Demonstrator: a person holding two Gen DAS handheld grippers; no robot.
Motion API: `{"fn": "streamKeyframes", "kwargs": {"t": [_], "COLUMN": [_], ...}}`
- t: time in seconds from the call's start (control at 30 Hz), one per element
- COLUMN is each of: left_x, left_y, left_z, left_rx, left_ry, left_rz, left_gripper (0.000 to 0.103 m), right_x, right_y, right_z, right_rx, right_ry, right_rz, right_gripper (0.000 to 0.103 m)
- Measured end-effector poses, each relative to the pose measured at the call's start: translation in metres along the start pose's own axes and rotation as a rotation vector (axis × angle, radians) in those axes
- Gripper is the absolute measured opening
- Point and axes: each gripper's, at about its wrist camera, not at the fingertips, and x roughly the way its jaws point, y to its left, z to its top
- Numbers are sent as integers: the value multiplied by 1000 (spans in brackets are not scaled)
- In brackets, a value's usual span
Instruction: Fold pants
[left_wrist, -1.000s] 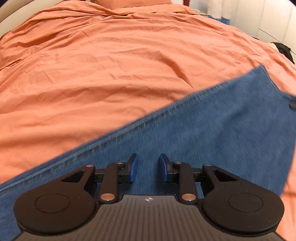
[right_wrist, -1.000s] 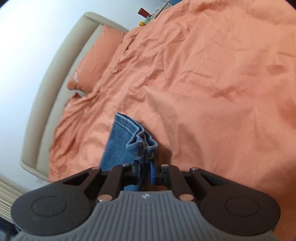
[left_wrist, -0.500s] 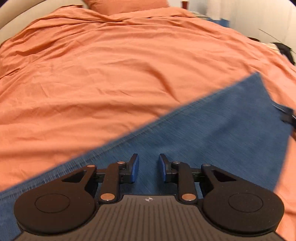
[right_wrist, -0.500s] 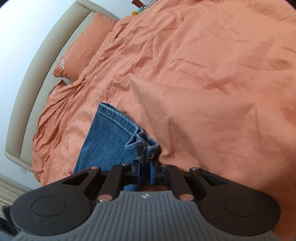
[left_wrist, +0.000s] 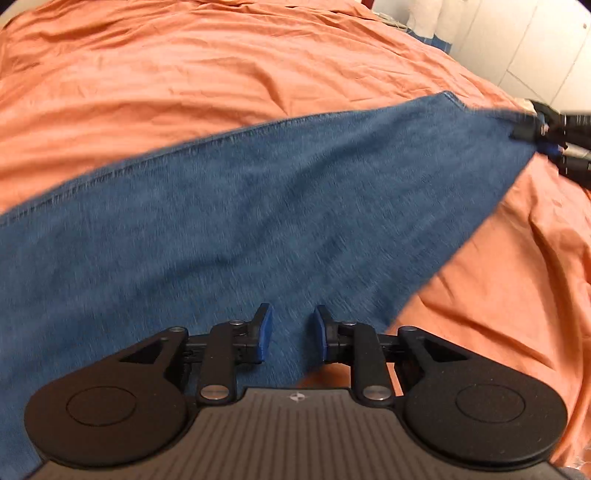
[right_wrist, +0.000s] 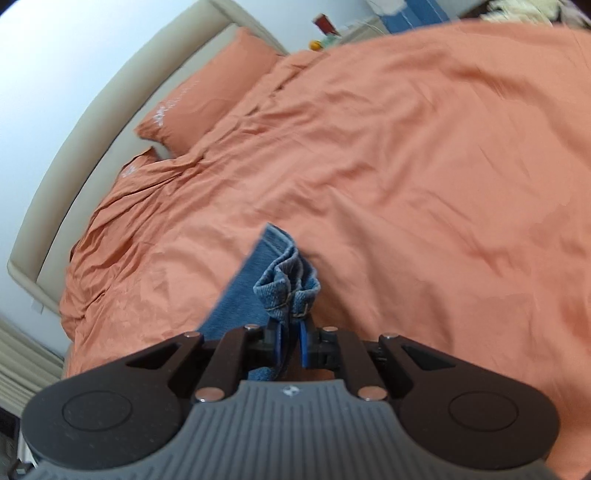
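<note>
Open orange duvet (right_wrist: 424, 184) all round, pillow (right_wrist: 210, 107) and headboard (right_wrist: 110, 122) far off

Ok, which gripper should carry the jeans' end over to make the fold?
Right, probably. The right gripper is already shut on the bunched end of the jeans. The left gripper holds nothing: its jaws are closing, apart, above flat denim, so it could only pin the fabric.
</note>
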Motion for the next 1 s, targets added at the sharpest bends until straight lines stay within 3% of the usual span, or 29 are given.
{"fn": "streamKeyframes", "kwargs": {"t": [0.13,0.23,0.5,0.67,0.77,0.9,1.0], "left_x": [-15,-41,-130,-170,-180,-186,-183], "left_y": [1,11,90,152,184,216,230], "left_z": [-13,-20,-41,-63,-80,-106,-117], "left_rx": [-8,-38,-171,-314,-409,-506,-534], "left_ry": [-4,-51,-224,-280,-301,-308,-300], "left_rz": [-32,-49,64,164,165,141,133], "left_gripper": [27,27,27,33,37,38,38], "right_x": [-19,-33,-41,-20,3,40,66], "right_y": [51,97,240,317,350,363,351], "right_z": [7,5,-47,-115,-174,-264,-319], "right_rx": [-103,-195,-449,-537,-608,-726,-812], "right_ry": [-38,-69,-67,13,96,261,388], "right_rz": [30,68,178,229,231,190,89], "right_gripper": [4,4,4,4,4,4,6]}}
